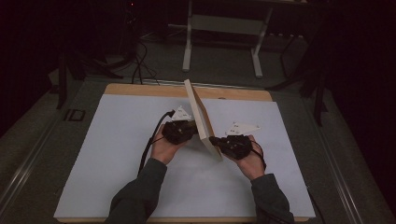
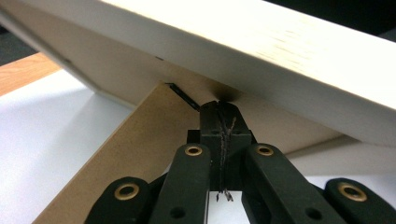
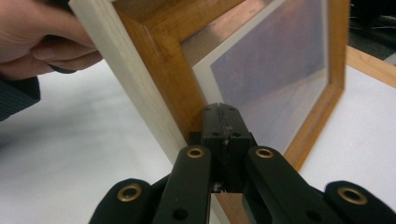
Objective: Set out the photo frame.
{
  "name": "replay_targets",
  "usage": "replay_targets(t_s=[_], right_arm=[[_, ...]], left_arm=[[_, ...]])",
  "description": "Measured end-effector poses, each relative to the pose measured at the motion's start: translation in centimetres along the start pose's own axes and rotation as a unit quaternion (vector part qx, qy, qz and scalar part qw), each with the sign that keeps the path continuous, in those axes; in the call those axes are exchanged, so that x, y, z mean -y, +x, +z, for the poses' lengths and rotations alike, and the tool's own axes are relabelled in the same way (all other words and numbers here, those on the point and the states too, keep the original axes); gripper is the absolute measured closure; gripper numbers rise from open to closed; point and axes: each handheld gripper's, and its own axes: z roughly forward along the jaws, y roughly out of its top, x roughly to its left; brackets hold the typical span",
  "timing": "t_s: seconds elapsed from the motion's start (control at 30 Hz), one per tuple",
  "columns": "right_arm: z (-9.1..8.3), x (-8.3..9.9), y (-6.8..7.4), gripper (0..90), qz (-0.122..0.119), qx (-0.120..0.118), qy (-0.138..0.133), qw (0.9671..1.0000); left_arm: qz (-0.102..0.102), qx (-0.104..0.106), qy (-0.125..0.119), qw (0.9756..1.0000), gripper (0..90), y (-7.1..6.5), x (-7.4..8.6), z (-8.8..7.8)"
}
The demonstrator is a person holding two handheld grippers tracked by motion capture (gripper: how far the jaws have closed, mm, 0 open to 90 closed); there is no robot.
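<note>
Dark room all around you: beyond the picture frame (image 1: 201, 116) only a pale table stand (image 1: 222, 28) and some loose cables (image 1: 137, 60) on the floor can be made out. Your surface (image 1: 116, 154) is a white sheet over a wooden board, bare apart from the picture frame, which stands tilted on edge near its middle.

Treat the picture frame as stiff but fragile. Its moulding is solid wood, pale outside and amber on the inner lip, so it has some weight. The glass pane (image 3: 275, 79) in front will not forgive a knock or a twist. The brown backing board (image 2: 140, 140) is thin and held by a small metal clip (image 2: 183, 96). Take hold on the wooden moulding, never on the glass or backing.

Your left gripper (image 1: 189, 128) presses against the back of the picture frame, clenched with nothing between its jaws. Your right gripper (image 1: 215, 139) meets the front lip, likewise closed tight on nothing. Smooth wood slips, so keep both pushes balanced.
</note>
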Motion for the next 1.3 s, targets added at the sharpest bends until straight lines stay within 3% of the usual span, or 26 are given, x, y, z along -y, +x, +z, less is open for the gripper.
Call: replay_targets(t_s=[0.13, 0.27, 0.43, 1.07, 1.3], right_arm=[[0.3, -0.1, 0.2, 90.0, -0.003, -0.005, 0.001, 1.0000], [0.4, -0.3, 0.4, 90.0, -0.007, -0.004, 0.001, 1.0000], [0.7, -0.5, 0.7, 90.0, -0.010, -0.004, 0.004, 0.9999], [2.7, -1.8, 1.5, 90.0, 0.000, -0.007, 0.007, 0.9999], [3.3, -2.5, 1.8, 90.0, -0.002, 0.011, 0.012, 0.9999]], left_arm=[[-0.005, 0.001, 0.000, 1.0000, 90.0, -0.1, 0.0, -0.3], [0.005, 0.016, -0.012, 0.9998, 90.0, -0.5, 0.5, -1.1], [0.007, 0.018, -0.013, 0.9997, 90.0, -0.2, 0.5, -1.4], [-0.013, 0.005, -0.027, 0.9995, 90.0, 1.3, 1.2, -2.1], [-0.011, 0.015, -0.030, 0.9994, 90.0, 1.5, 1.4, -2.3]])
